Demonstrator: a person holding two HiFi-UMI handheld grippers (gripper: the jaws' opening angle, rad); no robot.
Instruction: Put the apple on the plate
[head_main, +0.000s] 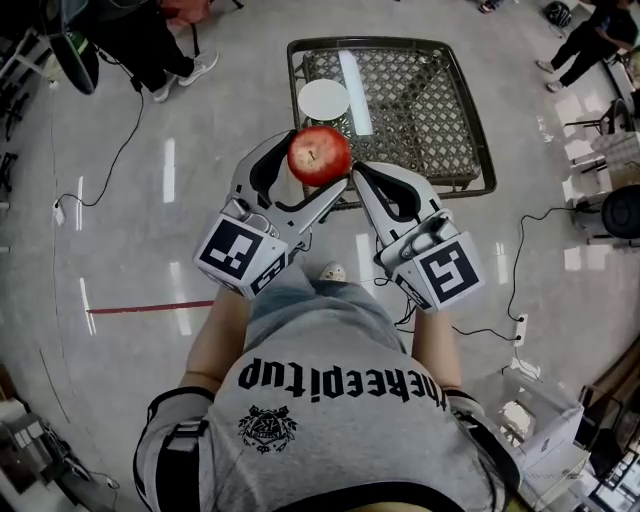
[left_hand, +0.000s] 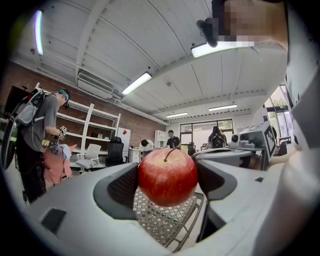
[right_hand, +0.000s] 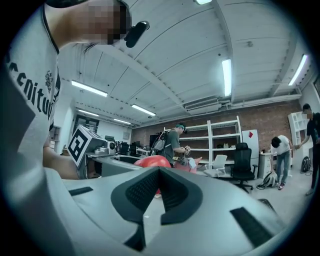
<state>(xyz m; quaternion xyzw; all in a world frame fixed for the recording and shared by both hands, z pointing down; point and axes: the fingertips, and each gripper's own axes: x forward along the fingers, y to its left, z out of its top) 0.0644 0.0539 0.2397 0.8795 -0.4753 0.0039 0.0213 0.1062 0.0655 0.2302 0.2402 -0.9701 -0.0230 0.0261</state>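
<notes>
Red apple (head_main: 319, 155) is being held in the air, stem upward, between the jaws of the left gripper (head_main: 316, 168), which are pressing on its two sides. The right gripper (head_main: 360, 173) is hanging just beside the apple, its jaws closed together with nothing between them. A white plate (head_main: 324, 100) is lying bare on the wire-mesh table (head_main: 440, 130), beyond the apple and apart from it.

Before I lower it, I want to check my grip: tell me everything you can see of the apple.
The apple is red with pale flecks, glossy, stem up. The left gripper clamps its sides between dark textured pads. It hangs in the air by the mesh table's near edge, short of the white plate.
</notes>
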